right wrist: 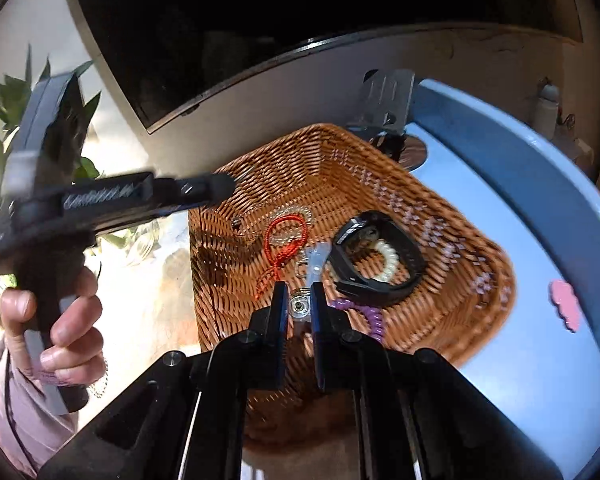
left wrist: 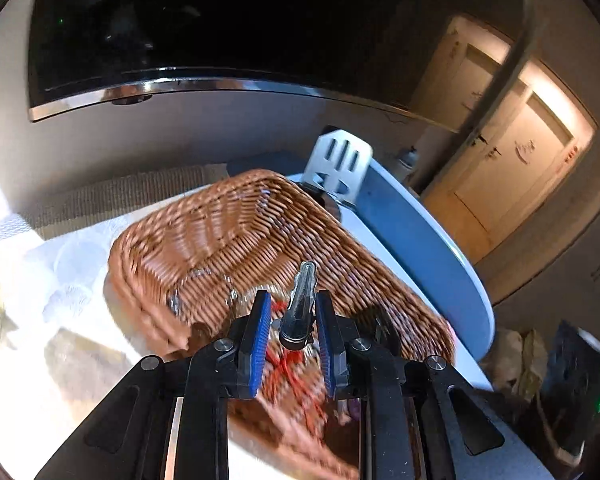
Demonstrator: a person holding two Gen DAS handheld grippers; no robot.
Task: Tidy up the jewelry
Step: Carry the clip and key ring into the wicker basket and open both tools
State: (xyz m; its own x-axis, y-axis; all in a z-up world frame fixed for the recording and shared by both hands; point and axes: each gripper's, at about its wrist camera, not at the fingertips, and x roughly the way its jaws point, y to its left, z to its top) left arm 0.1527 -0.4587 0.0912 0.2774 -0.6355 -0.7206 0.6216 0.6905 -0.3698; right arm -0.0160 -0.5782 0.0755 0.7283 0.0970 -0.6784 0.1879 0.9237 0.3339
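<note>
Right wrist view: the round pale-blue bench (right wrist: pixel 520 264) carries my brown woven wicker basket (right wrist: pixel 440 208), which holds a black wristwatch (right wrist: pixel 380 264), a red cord bracelet (right wrist: pixel 284 240) and a purple spiral band (right wrist: pixel 364 312). My right gripper (right wrist: pixel 300 300) is clenched on a small silvery clip-like piece (right wrist: pixel 314 266). My left gripper (left wrist: pixel 290 312) grasps a slim dark clip (left wrist: pixel 300 300) over the basket (blurred). I'd lower each piece to the basket floor before releasing, clear of the cord.
</note>
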